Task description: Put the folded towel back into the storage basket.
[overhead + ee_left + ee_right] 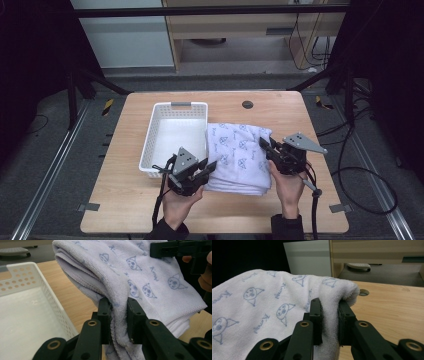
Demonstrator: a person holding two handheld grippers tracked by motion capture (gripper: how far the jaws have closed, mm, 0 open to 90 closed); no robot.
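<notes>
1. A wooden table (125, 200) is seen under both grippers, and everything here rests on it or hangs above it.
2. A white towel (240, 155) with small blue drawings is folded into a thick stack. It is found between the two grippers, and each gripper holds one side of it. In both gripper views its held edges are seen raised above the table.
3. A white basket (150, 145) with little holes in its walls is placed just past the left gripper, beside the towel. Its inside is seen bare in the left gripper view.
4. The left gripper (209, 167) is held in a hand at the near left corner of the towel. Its jaws are closed tight on a thick fold of the towel (117, 315).
5. The right gripper (265, 146) is held in the other hand at the right side of the towel. Its jaws are pressed on a rolled edge of the towel (329, 317).
6. A small round hole (247, 104) is seen in the table, far beyond both grippers.
</notes>
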